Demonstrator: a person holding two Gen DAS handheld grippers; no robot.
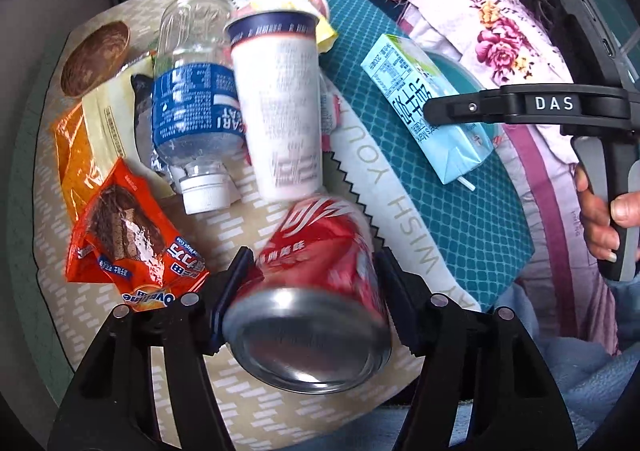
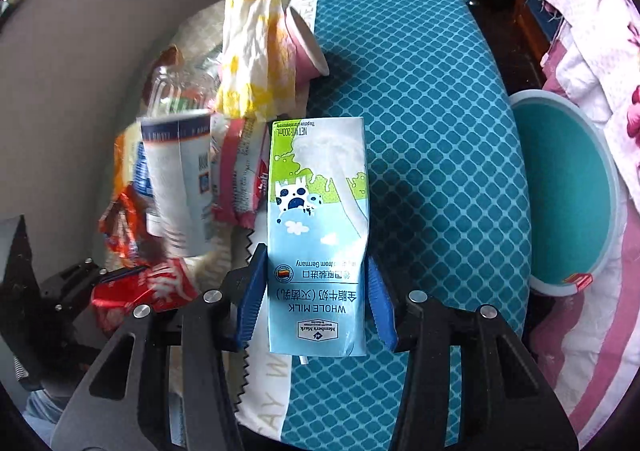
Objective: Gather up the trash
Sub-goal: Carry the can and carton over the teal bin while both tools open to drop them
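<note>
**Left wrist view: red can pinched, milk carton clamped**

Left wrist view: the left gripper (image 1: 310,297) pinches a glossy red aluminium can (image 1: 316,291), its round silver base toward the lens. At 12 o'clock lies a white paper cup (image 1: 280,111); at 11, a clear ribbed plastic bottle (image 1: 192,99); at 9, a crinkled orange wrapper (image 1: 132,235).

In the right wrist view, the right gripper (image 2: 316,295) clamps a flat-sided blue milk carton (image 2: 320,219) over the teal diamond-patterned table (image 2: 440,131). A round teal bowl (image 2: 568,195) sits at 3 o'clock.
</note>
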